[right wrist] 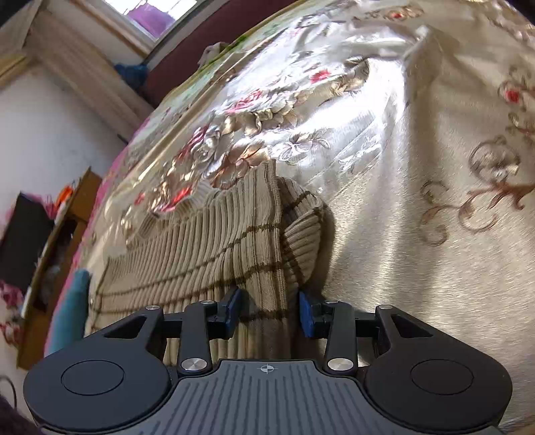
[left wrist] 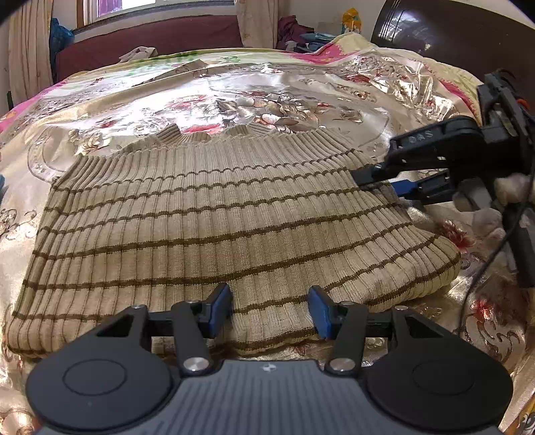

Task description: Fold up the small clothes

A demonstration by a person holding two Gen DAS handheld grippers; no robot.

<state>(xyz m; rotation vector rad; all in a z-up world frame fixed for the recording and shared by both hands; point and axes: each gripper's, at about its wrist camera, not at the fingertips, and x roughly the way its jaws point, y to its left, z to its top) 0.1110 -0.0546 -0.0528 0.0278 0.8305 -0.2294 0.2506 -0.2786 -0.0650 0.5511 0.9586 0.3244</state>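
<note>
A beige ribbed sweater with thin brown stripes lies folded on the bed. My left gripper is open, its blue pads on either side of the sweater's near edge. My right gripper shows in the left wrist view at the sweater's right edge, one finger above the cloth and one below. In the right wrist view my right gripper is open around the sweater's folded edge, with the cloth between its blue pads.
The bed is covered with a shiny floral satin spread. A dark headboard stands at the back right, a maroon bench under the window. A wooden cabinet stands left of the bed.
</note>
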